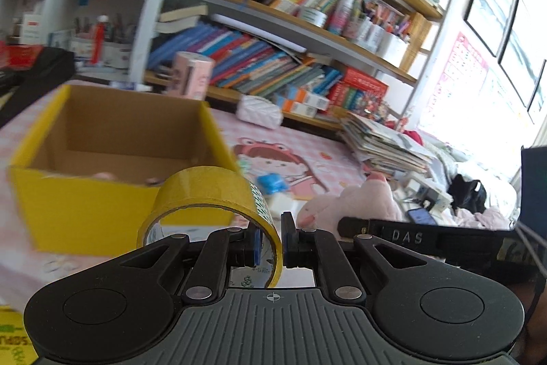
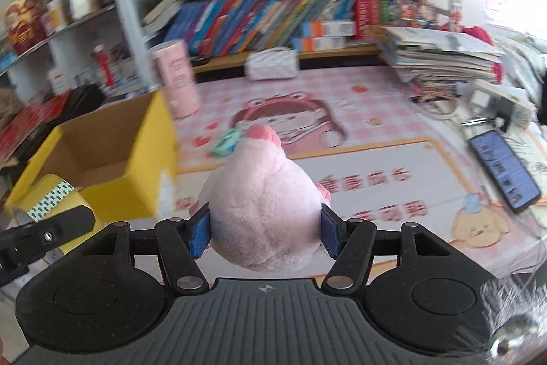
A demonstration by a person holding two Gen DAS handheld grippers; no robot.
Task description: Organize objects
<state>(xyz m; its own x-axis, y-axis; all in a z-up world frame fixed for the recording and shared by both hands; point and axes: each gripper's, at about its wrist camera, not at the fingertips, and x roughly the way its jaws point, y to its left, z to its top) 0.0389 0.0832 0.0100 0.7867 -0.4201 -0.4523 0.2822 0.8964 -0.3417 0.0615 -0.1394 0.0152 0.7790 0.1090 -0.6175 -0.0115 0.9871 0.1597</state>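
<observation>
Here, a roll of yellow tape is gripped by the left gripper: one side of the ring is pinched between the two fingers, which are nearly closed on it, and the rest of the roll stands up toward 11 o'clock of the fingertips. In the left wrist view, an open yellow cardboard box is seen just behind the tape, at 10 o'clock; something pink and another small thing are seen on its floor, but they are too blurred to be named. A small blue object lies on the pink cartoon mat at 12 o'clock of the fingers, just beside the right wall of the box.

A pink plush toy is held by the right gripper. The fingers are spread wide and their blue pads are pressed into both sides of the soft body; the snout points toward 12 o'clock. In the right wrist view, the box is at 10 o'clock and the tape with the left gripper at 9 o'clock, in front of the box's near corner. A pink cylinder stands upright behind the box, at 11 o'clock. A black phone with a lit screen lies at 2 o'clock, well apart from the toy. Shelves full of books are seen behind the mat.
</observation>
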